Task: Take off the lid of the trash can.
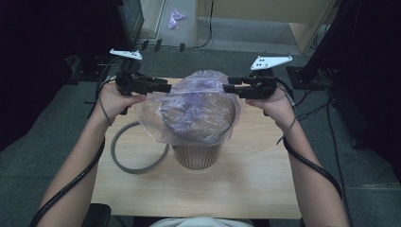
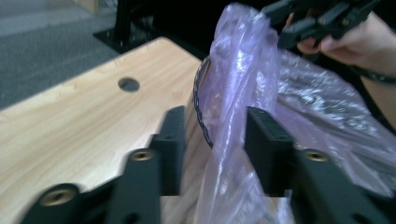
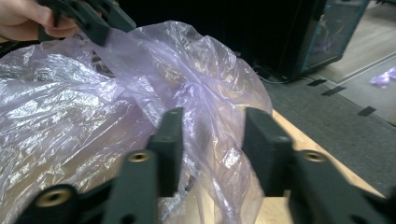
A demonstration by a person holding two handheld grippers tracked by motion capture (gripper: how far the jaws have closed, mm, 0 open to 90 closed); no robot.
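Here, plastic bag (image 1: 198, 101) over bin (image 1: 196, 153), between both open grippers.

Both forearms come in from the bottom and spread apart. The left gripper (image 1: 166, 87) and right gripper (image 1: 226, 87) sit level, tips pointing inward at each other. Jaws on both are parted, pads not pressing. Hands wrap the handles.
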